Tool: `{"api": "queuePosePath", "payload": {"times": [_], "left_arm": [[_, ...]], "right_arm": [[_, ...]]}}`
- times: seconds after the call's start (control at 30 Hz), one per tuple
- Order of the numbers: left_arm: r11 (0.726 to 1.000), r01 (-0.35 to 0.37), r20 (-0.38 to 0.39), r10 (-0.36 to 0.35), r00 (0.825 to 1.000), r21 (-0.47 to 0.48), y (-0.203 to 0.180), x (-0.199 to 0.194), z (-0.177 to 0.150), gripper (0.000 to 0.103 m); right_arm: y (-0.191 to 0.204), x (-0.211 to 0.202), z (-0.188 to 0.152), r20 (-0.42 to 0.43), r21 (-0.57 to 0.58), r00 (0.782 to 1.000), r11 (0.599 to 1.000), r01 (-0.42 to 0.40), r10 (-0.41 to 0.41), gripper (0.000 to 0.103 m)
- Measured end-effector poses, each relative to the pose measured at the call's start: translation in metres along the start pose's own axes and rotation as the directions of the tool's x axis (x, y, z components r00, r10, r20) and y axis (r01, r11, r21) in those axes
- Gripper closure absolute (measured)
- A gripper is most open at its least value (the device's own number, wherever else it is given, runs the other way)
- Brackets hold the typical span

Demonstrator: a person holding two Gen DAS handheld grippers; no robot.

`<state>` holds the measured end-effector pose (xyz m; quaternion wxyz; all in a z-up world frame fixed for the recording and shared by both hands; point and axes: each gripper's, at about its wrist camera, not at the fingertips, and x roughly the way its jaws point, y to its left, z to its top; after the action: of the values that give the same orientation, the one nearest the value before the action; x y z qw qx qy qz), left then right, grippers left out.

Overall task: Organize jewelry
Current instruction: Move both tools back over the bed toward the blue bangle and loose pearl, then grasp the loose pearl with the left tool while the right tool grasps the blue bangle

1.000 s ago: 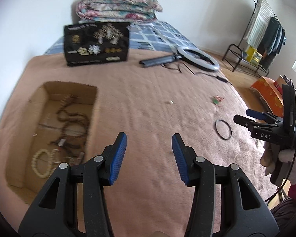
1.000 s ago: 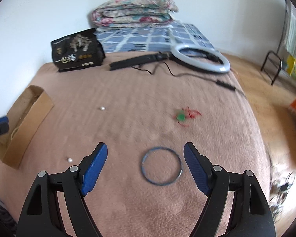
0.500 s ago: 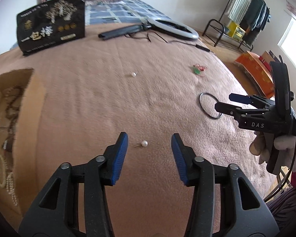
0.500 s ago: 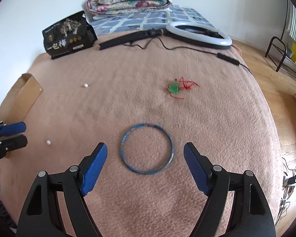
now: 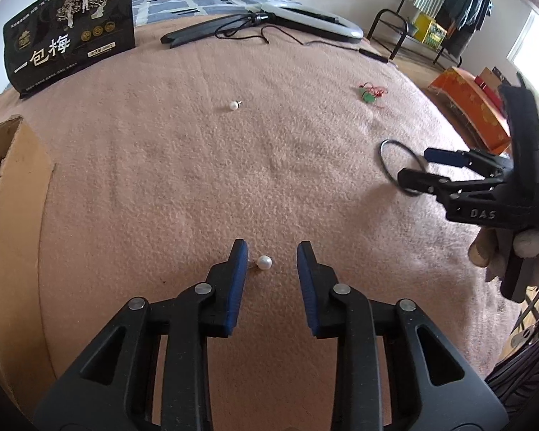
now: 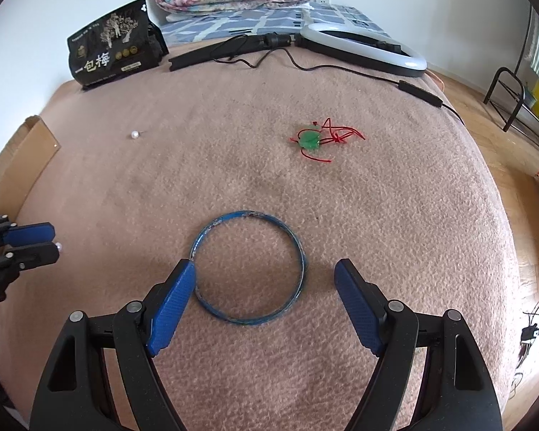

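A small white pearl earring (image 5: 264, 262) lies on the pink blanket between the blue pads of my left gripper (image 5: 272, 251). Its jaws are closing and neither pad touches the pearl. My right gripper (image 6: 265, 267) stands open and low over a thin blue bangle (image 6: 248, 213). The bangle lies flat between the fingers, with its left rim right at the left fingertip. In the left wrist view the right gripper (image 5: 417, 164) is at the right edge over the bangle (image 5: 386, 151). The right wrist view has my left gripper (image 6: 54, 240) at its left edge.
A second pearl (image 5: 233, 106) and a green pendant on red cord (image 6: 309, 139) lie farther up the blanket. A cardboard box (image 5: 14, 186) with beaded strings sits at the left. A black printed bag (image 5: 68, 36), a ring light (image 6: 363, 46) and its cable lie at the far end.
My left gripper has come down and away from the box to the pearl, and its jaws have narrowed around it. The right gripper has sunk closer over the bangle, still wide.
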<state>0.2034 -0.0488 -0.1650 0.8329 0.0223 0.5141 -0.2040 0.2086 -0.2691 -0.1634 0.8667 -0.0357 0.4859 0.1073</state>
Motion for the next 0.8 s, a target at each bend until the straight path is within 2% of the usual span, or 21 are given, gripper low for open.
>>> {"api": "queuePosePath", "payload": {"times": [0.1, 0.37, 0.47, 0.8], "left_arm": [[1.000, -0.009, -0.012, 0.009, 1.000, 0.005, 0.0006, 0.0045, -0.0020, 0.076], [0.999, -0.035, -0.020, 0.035, 0.999, 0.018, 0.0021, 0.0083, -0.0041, 0.090], [0.999, -0.031, -0.019, 0.032, 0.999, 0.012, 0.0043, 0.0080, -0.0043, 0.092], [0.999, -0.030, -0.018, 0.031, 0.999, 0.016, 0.0035, 0.0070, -0.0048, 0.093]], "right_arm": [[0.0005, 0.0010, 0.0011, 0.007, -0.004, 1.000, 1.000, -0.007, 0.007, 0.024], [0.0035, 0.0071, 0.0020, 0.006, -0.019, 1.000, 1.000, -0.003, 0.003, 0.023], [0.0031, 0.0085, 0.0025, -0.005, -0.023, 1.000, 1.000, -0.005, 0.005, 0.023], [0.0076, 0.0095, 0.0026, -0.029, -0.041, 0.999, 0.998, -0.039, 0.038, 0.023]]}}
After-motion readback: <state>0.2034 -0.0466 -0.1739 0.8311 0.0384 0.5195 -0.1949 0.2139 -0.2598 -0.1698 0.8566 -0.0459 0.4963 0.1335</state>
